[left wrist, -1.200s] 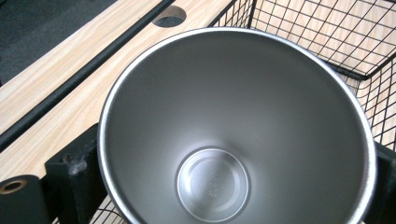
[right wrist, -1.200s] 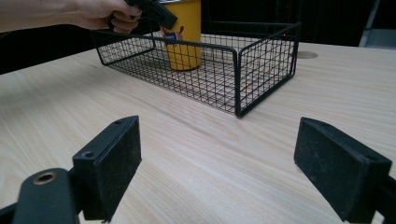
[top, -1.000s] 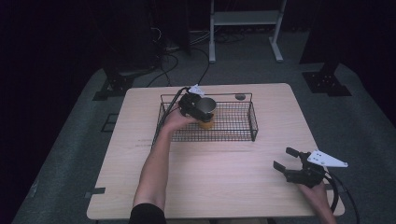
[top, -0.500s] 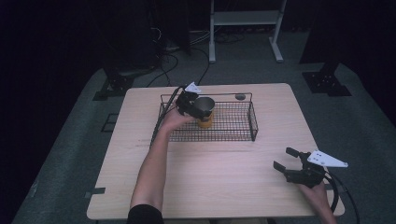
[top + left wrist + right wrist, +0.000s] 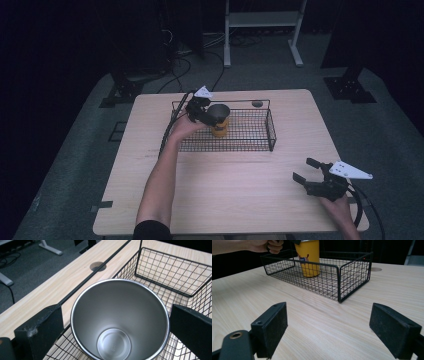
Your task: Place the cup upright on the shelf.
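Left gripper [image 5: 210, 116] is at the cup [image 5: 219, 120] in the high view, over the left half of the wire basket [image 5: 250, 146]; jaws sit either side of the cup's rim. Cup is yellow outside, steel inside, upright in the basket. Basket sits on the far half of the table [image 5: 225, 190]. A round hole [image 5: 257, 104] in the tabletop lies just behind the basket's back rim. Right gripper [image 5: 307, 171] is near the table's front right corner, well apart from basket and cup, jaws spread wide, holding nothing, grey plate on top.

Left gripper view: camera looks straight down into the cup [image 5: 120, 322], steel inside, round bottom visible. The two black jaws flank the rim left and right, close to it; contact can't be confirmed, left jaw looks just off the rim. Basket [image 5: 175, 272] mesh under and beyond the cup, hole [image 5: 98, 266] in the table past the basket's rim.

Right gripper view: own jaws wide apart, nothing between them, bare table [image 5: 324, 325] below. Farther off, basket [image 5: 352, 275] with the cup [image 5: 308, 257] standing upright on its floor, towards its left end. A hand [image 5: 269, 245] at top left beside the cup's top. Hole [image 5: 375, 269] at right behind the basket.
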`<state>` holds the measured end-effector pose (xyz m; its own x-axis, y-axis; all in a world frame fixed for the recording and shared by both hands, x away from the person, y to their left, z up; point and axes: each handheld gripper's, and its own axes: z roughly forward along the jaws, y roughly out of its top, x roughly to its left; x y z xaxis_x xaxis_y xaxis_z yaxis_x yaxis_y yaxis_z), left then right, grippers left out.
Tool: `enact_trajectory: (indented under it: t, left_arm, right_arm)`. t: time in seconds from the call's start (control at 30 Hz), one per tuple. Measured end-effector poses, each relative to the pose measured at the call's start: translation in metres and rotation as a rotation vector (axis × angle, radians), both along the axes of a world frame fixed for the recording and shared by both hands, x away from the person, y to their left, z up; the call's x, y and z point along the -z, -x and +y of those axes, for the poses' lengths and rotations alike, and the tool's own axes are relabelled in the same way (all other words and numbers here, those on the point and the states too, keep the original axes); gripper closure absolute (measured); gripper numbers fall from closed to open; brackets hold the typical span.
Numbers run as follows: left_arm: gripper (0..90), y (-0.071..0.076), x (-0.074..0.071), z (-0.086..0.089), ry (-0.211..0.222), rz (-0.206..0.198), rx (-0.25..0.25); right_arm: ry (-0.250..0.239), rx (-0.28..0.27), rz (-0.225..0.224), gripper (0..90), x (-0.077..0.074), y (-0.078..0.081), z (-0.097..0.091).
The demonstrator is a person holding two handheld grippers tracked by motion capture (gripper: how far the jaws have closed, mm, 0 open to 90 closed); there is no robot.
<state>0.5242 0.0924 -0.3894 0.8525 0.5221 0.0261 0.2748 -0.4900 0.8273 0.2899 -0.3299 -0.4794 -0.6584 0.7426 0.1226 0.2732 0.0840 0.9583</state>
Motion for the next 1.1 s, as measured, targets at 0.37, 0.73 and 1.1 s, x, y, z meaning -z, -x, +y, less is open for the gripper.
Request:
enact_trajectory:
  t: [0.37,0.73,1.1]
  left_arm:
    - [0.0,0.006,-0.01,0.004,0.041,-0.023,0.017]
    - [0.0,0.012,-0.016,0.008,0.069,-0.042,0.025]
    - [0.0,0.026,-0.017,0.015,0.092,-0.044,0.041]
  right_arm:
    - [0.003,-0.007,-0.004,13.9,0.0,0.0,0.0]
    - [0.005,-0.006,-0.001,13.9,0.0,0.0,0.0]
    - [0.025,0.002,0.0,14.0,0.0,0.001,0.002]
